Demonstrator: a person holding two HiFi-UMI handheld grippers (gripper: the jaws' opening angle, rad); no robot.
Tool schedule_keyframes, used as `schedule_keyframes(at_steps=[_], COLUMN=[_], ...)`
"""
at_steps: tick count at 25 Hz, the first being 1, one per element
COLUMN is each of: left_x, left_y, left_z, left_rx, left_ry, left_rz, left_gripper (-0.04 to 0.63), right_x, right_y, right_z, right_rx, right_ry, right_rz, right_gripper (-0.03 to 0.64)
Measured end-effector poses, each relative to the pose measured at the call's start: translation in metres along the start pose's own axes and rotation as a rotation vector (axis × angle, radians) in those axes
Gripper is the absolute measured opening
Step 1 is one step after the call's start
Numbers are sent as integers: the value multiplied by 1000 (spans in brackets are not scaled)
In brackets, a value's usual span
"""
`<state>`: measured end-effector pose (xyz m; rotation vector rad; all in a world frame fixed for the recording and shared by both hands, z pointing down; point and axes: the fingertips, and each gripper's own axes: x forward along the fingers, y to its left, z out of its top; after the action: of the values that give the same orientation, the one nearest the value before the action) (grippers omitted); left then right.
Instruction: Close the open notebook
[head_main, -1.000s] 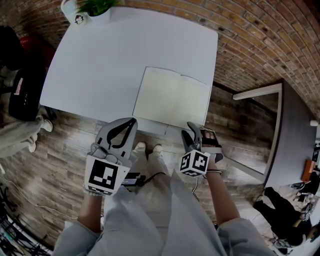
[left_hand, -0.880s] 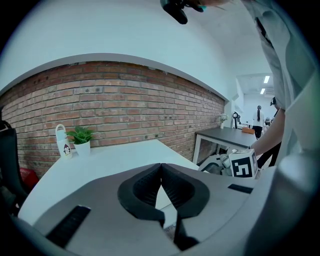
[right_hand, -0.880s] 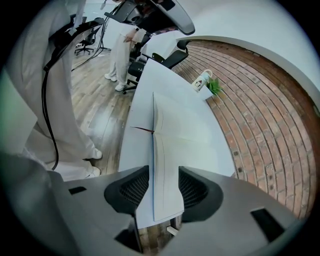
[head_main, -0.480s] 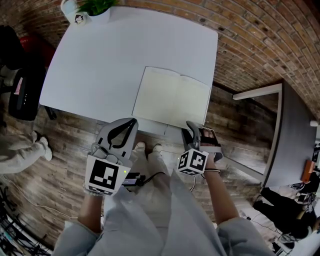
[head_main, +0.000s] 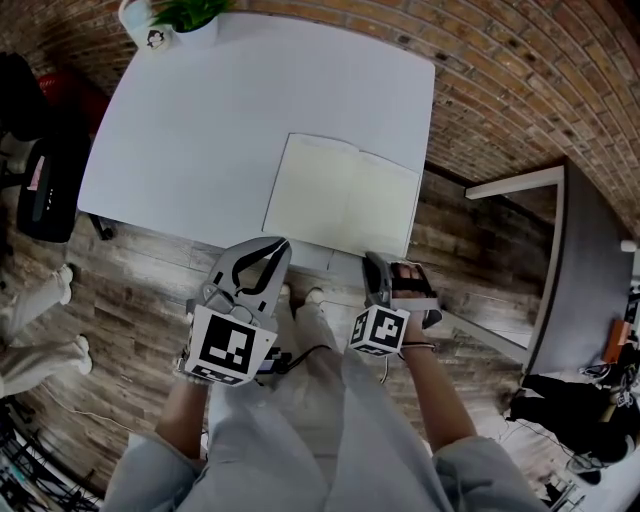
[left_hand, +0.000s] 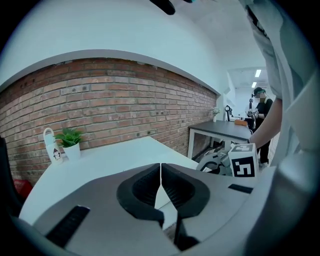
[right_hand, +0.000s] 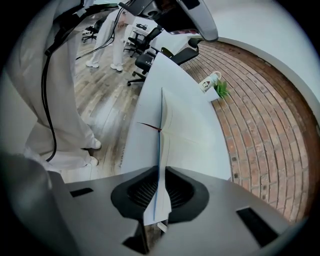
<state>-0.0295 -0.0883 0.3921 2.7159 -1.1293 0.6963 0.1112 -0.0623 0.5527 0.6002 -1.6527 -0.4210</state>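
Note:
The open notebook (head_main: 345, 195) lies flat with blank cream pages on the white table (head_main: 200, 120), near its front right corner. My right gripper (head_main: 384, 266) sits at the notebook's near right edge. Its jaws have just been closing, and in the right gripper view they (right_hand: 161, 175) are shut on the thin edge of the notebook (right_hand: 182, 130), which runs straight between the pads. My left gripper (head_main: 272, 246) hovers at the table's front edge, just left of the notebook's near left corner. It (left_hand: 160, 167) is shut with nothing in it.
A potted plant (head_main: 190, 14) and a white mug (head_main: 146, 26) stand at the table's far left corner. A brick wall runs behind. A dark office chair (head_main: 40, 170) is at the left, a second table (head_main: 590, 280) at the right. Someone's legs (head_main: 30, 300) stand on the floor at the left.
The right gripper's jaws have closed on the notebook's near right edge. The left gripper has shifted right, toward the notebook. The person at the left has walked on.

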Motion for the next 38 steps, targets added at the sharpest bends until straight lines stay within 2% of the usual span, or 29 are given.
schedule_keyframes(at_steps=[7,9,13,20,24,31,34,38], left_x=[38,49,70,102,115,127,131,135], left_y=[-36,-48,-69,-97,-105,-110,-111,-109], left_z=[-15,-22,-37,-67,-77,-91,-94,-93], left_rx=[250,310,416,568,633,699,709,706], left_ry=[78,102,139,192,214,243,246,239], left_rz=[-117,-151,-208,-262,-276,-290,-287,-245], left_gripper=[28,65,104,130,132,133,133,129], right_x=[-5,-7,-10,-15,-17,-21,-22,-24], right_y=[-4,-5,-7,-10,-12,-16,-17,-17], right_z=[5,5,6,8,9,11,12,12], right_rx=[-20,-27,-35,-55,-64,-82,-85,-93], right_ry=[0,4,4,-1,-3,-16,-22,-26], right_rz=[1,-3,-7,-14,-14,-13,-13,-13], right_gripper=[64,64,63,63,61,61,61,60])
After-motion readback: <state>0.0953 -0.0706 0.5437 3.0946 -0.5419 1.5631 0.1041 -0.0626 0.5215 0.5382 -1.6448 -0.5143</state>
